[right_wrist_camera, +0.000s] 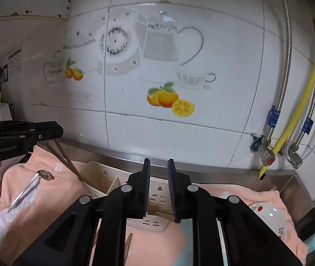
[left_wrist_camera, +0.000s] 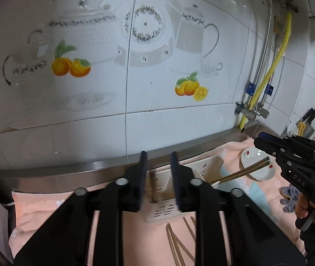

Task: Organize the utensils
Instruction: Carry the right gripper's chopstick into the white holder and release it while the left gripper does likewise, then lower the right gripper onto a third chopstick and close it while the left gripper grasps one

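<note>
Over the pink cloth [left_wrist_camera: 53, 208] on your steel counter [left_wrist_camera: 53, 171], both your black two-finger tongs sit a bit parted with nothing between the pads. Your left gripper [left_wrist_camera: 159, 181] hangs just over the cream slotted plastic utensil caddy [left_wrist_camera: 164, 215], and its body hides most of the caddy's compartments. Your right gripper [right_wrist_camera: 159, 188] blocks the same caddy [right_wrist_camera: 104, 181] from its side too.

Two brown wooden chopsticks [left_wrist_camera: 239, 173] lean out of the caddy's right compartment toward the white saucer with red dots [left_wrist_camera: 259, 164]. More loose chopsticks [left_wrist_camera: 179, 243] lie on the cloth in front, cut off by the arm. A slotted metal spoon [right_wrist_camera: 30, 186] lies on the cloth to the left in the right wrist view. The bluish rag [left_wrist_camera: 287, 197] is too blurry to make out.

Behind it all is white wall tile [left_wrist_camera: 168, 128] with teapot-and-orange decals, plus a yellow corrugated hose [right_wrist_camera: 299, 102] and braided steel pipes [right_wrist_camera: 286, 66] running down to valves in the corner.
</note>
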### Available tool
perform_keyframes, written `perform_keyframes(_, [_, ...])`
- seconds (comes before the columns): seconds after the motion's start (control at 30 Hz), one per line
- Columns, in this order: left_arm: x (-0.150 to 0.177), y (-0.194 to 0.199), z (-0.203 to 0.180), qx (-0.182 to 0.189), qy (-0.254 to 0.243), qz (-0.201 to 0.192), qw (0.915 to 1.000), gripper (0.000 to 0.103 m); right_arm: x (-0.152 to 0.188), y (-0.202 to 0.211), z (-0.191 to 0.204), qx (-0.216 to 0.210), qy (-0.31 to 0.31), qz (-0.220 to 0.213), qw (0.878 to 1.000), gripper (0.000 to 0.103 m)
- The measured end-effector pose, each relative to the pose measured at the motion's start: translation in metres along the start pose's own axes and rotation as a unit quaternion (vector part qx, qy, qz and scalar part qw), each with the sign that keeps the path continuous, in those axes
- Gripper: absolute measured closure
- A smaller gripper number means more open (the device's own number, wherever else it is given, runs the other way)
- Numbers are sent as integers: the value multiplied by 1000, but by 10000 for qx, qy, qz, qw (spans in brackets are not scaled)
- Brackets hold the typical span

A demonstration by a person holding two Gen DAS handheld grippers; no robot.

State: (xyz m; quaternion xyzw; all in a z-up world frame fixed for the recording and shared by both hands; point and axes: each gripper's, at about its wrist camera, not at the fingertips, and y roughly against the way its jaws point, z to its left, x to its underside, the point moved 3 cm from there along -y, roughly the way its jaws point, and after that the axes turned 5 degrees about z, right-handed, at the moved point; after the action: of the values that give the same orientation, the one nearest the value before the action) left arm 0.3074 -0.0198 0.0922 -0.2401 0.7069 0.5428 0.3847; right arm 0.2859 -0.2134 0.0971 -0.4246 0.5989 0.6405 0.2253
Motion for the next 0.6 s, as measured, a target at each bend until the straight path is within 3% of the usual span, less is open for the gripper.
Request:
perform_keyframes(0.2, [13, 33, -7, -56, -27, -193, 9998, 66, 13, 37, 7, -74, 24, -212, 9997, 74])
perform_keyframes(0.27, [25, 45, -11, -63, -21, -224, 9997, 58, 24, 50, 12, -128, 42, -215, 9997, 73])
perform_keyframes(0.6, [98, 67, -16, -214, 74, 1, 9997, 53, 103, 76, 46, -266, 101, 89, 9996, 68])
